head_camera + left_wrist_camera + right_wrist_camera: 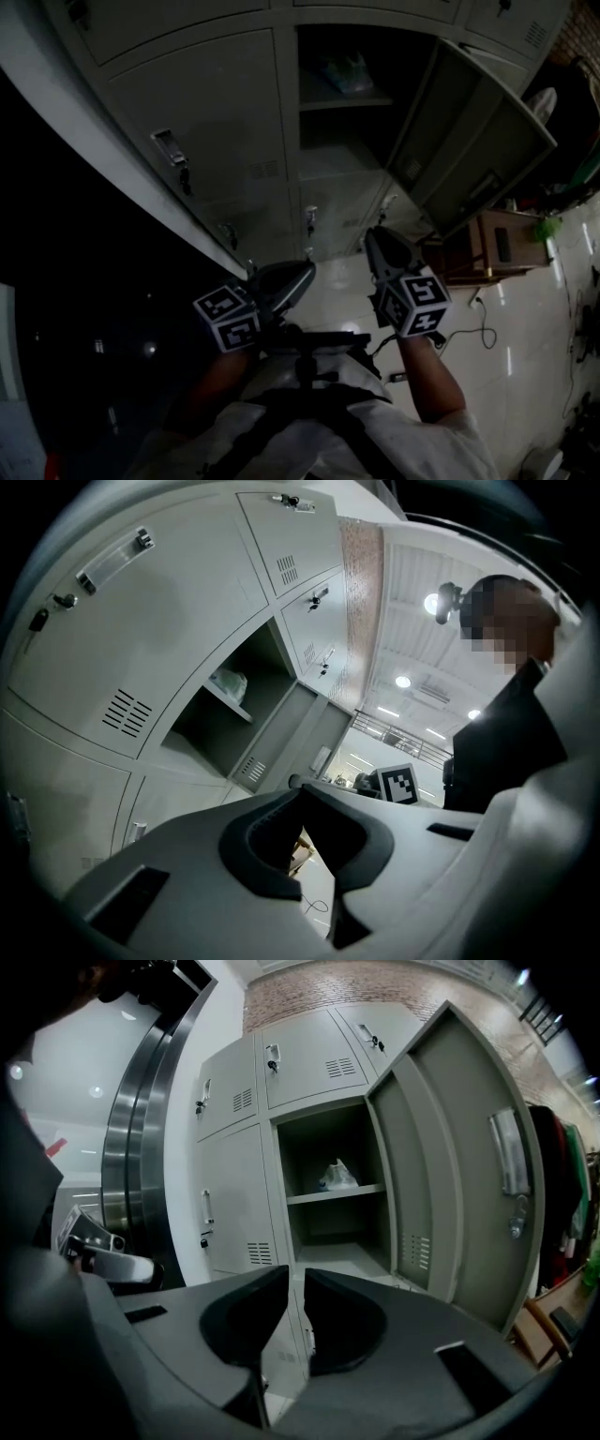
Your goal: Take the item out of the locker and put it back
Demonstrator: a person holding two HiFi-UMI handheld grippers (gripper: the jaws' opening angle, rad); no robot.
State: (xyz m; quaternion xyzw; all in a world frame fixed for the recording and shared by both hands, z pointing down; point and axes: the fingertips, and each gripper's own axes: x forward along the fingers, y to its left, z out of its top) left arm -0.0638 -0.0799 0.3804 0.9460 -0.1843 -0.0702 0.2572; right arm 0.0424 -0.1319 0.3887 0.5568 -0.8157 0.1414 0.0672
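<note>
Dimly, a pale crumpled item point(337, 1177) inside the open locker point(441, 1176), shape indistinct.

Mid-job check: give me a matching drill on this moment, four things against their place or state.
Things:
1. locker door
2. bagged item
3. right gripper
4. wooden stand

Place or state:
A. fingers together, nothing held
B. swung open
C. on the tiled floor
D. on the shelf

Pairs: 1-B, 2-D, 3-A, 4-C.
</note>
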